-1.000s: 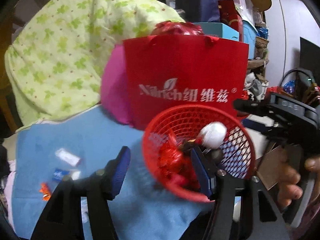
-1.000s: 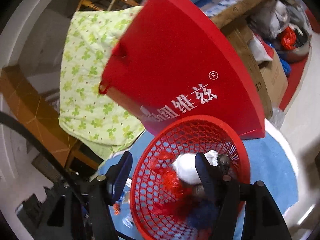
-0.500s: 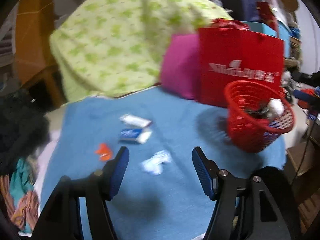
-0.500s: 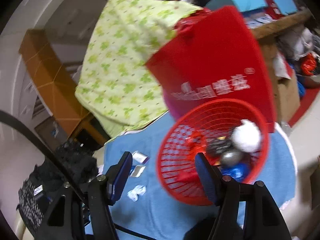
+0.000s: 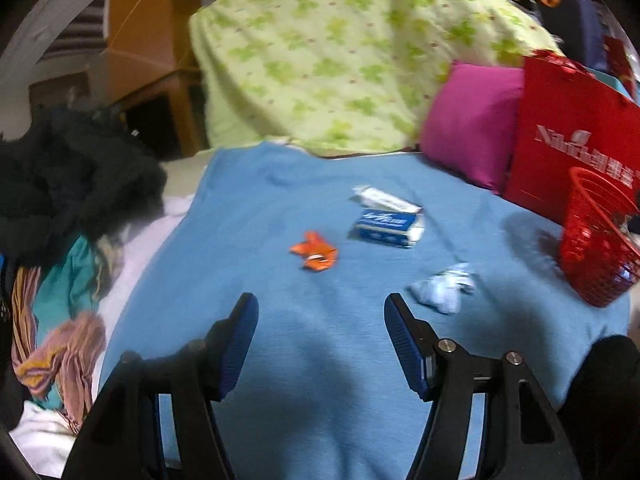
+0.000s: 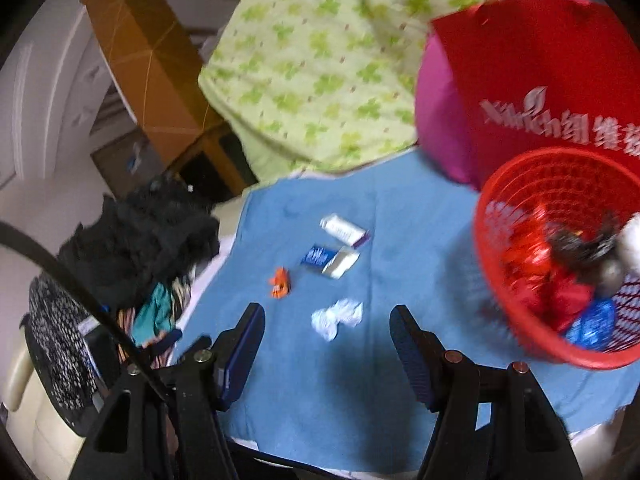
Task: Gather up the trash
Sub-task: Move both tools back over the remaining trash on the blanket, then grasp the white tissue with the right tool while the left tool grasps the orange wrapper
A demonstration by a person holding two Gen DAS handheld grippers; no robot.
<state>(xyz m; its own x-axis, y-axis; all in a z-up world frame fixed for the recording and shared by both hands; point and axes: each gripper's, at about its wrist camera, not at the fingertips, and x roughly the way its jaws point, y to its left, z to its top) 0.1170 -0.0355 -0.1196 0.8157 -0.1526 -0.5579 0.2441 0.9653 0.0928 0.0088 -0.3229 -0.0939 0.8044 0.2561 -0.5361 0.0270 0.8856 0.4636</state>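
A cluttered bedroom: a blue blanket (image 5: 248,216) covers the bed, with a green-leaf quilt (image 5: 340,48) heaped at the top of both frames and dark clothes piled at the left.

The left gripper (image 5: 320,334) stands open at bottom centre of its view, nothing between its blue pads, over bare blanket. Just above and right of it lies a crumpled white tissue (image 5: 444,290); further up are an orange wrapper (image 5: 316,254), a blue packet (image 5: 386,224) and a white tube (image 5: 382,198). The red basket (image 5: 592,248) sits at the right edge, in front of a red bag (image 5: 568,136) and a pink cushion (image 5: 472,120).

The right gripper (image 6: 326,346) is likewise open and empty at bottom centre. The tissue (image 6: 338,318) lies between its jaw tips in the frame, untouched; the wrapper (image 6: 280,282), packet (image 6: 328,260) and tube (image 6: 344,230) lie beyond, and the basket (image 6: 492,248) is at the right, already part-filled.

The step looks like reaching for the next scrap. The tissue seems best suited to the right gripper: come down straight over it, pads astride, and pinch the crumple, not the blanket. The left could take the wrapper, so the two do not cross.

Both views are blurred. The basket is cut off by the left view's edge, its contents are a red and dark jumble, and the packet's print is unreadable.
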